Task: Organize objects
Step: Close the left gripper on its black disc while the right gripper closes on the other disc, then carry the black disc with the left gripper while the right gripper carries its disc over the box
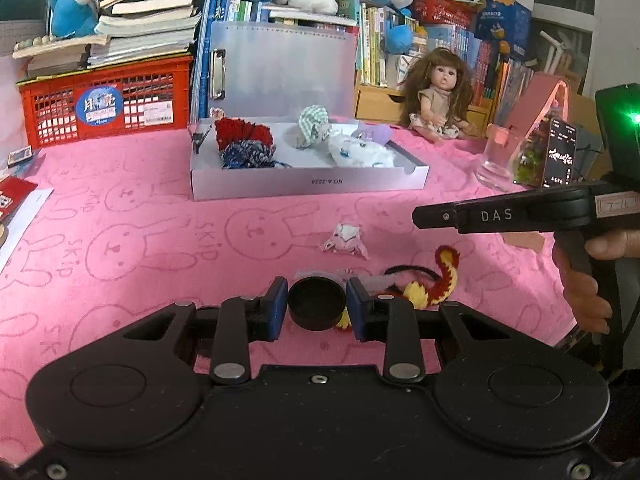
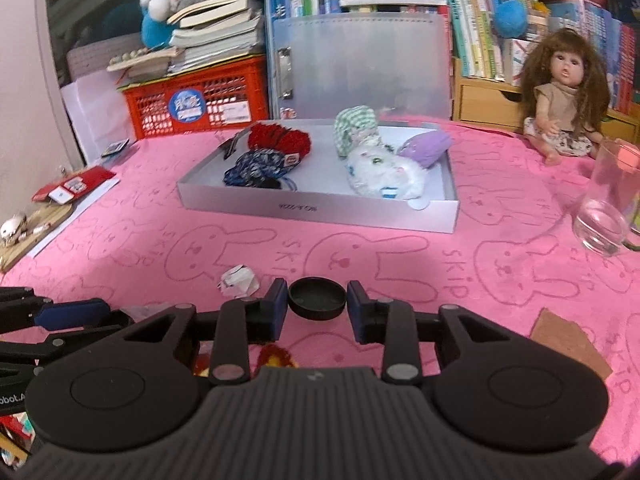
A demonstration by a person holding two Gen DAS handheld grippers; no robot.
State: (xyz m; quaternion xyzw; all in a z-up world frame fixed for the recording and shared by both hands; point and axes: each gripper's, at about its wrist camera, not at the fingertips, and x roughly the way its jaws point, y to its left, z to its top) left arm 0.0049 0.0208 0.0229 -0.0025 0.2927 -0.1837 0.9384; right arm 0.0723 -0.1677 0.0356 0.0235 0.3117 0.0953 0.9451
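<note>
Right now, left gripper (image 1: 317, 307) clamped on a black round lid (image 1: 317, 307) | right gripper (image 2: 317, 299) pinching its own black disc (image 2: 317, 299) | red-yellow hair tie (image 1: 430, 286) just right of left pads | crumpled white scrap (image 1: 345, 239) just ahead | silver tray (image 1: 308, 184) with scrunchies far beyond

Black gripper (image 1: 317, 307), blue pads (image 1: 277, 308)

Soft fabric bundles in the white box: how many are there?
5. Left half: red knitted bundle, with dark blue speckled bundle in front. Right half: green checked bundle, white fluffy bundle, purple bundle. Others may hide underneath.
</note>
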